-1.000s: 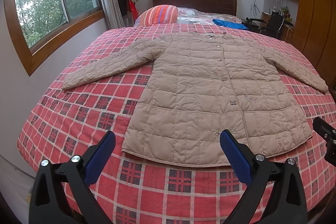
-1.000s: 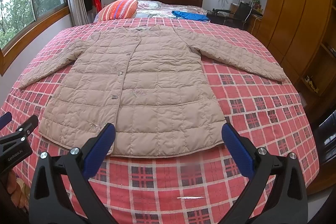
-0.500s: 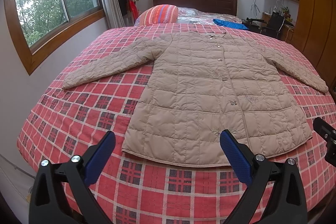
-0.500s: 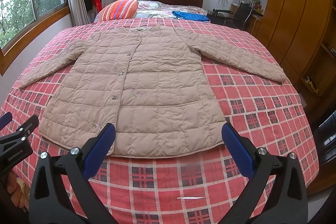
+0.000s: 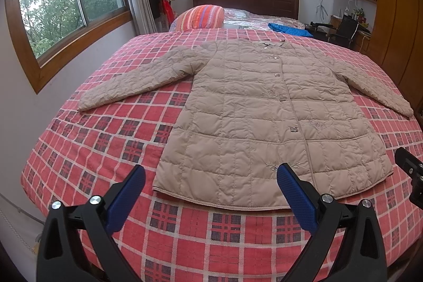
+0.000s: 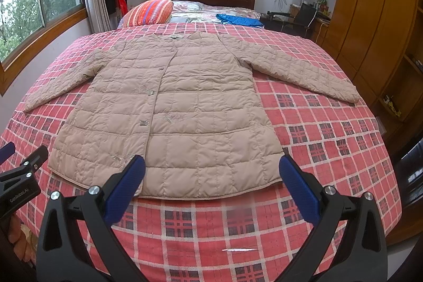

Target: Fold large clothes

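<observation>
Beige quilted long-sleeved coat (image 5: 275, 118), buttoned down the front: laid face up and flat on the bed with the red plaid cover (image 5: 111, 139), collar toward the dark wooden headboard (image 5: 246, 0), hem toward the near edge, both sleeves spread outward and slightly downward.

Left hand-held gripper (image 5: 210, 185): recorded with jaws spread wide, blue pads (image 5: 127, 198) empty, held above the near edge of the bed before the left half of the hem, clear of the fabric.

Right hand-held gripper (image 6: 211, 177): likewise released and empty, held before the right half of the hem, not touching it.

Folding: judged not yet begun; no crease was seen in the garment.

Handling note: the padded fabric was judged thick and springy, so a deep bite across the full layer would be advised rather than a pinch at the edge. A sleeve cuff (image 5: 87, 103) or a hem corner (image 6: 277, 176) was judged the likeliest first hold. Sleeves would best be brought across the body first, each kept straight, the two grippers kept level so that the body is not dragged askew on the cover.
</observation>
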`<control>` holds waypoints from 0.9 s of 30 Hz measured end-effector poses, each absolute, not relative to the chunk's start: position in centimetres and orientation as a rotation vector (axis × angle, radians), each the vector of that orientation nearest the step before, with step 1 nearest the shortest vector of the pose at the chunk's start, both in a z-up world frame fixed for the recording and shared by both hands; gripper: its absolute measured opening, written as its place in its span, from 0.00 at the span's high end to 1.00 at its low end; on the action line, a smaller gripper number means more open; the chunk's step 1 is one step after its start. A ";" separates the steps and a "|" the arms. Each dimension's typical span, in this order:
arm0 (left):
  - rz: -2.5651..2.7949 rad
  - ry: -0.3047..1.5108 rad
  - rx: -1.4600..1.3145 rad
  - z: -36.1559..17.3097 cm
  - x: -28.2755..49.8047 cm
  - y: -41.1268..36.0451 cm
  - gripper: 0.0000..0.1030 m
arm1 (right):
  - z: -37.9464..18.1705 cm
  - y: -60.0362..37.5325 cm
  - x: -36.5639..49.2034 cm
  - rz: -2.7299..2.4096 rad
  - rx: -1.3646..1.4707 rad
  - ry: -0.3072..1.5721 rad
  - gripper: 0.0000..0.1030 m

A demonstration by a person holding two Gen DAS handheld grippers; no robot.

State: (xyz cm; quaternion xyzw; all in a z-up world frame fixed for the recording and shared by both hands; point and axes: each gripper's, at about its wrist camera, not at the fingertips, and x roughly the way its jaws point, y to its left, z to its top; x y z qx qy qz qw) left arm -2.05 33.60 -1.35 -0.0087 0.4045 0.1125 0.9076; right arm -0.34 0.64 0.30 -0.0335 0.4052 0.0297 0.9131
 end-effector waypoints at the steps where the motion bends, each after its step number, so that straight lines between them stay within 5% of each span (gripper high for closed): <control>1: 0.228 0.836 -0.020 -1.4 -2.0 33.6 0.04 | 0.3 0.6 -0.3 0.064 -0.066 0.835 0.02; 16: 0.172 0.845 -0.023 -1.2 2.3 32.2 0.04 | 0.2 -3.8 2.9 0.022 0.010 0.836 0.02; 27: 0.091 0.814 0.003 0.8 15.9 25.1 0.04 | -0.1 -13.8 12.0 -0.123 0.000 0.846 0.02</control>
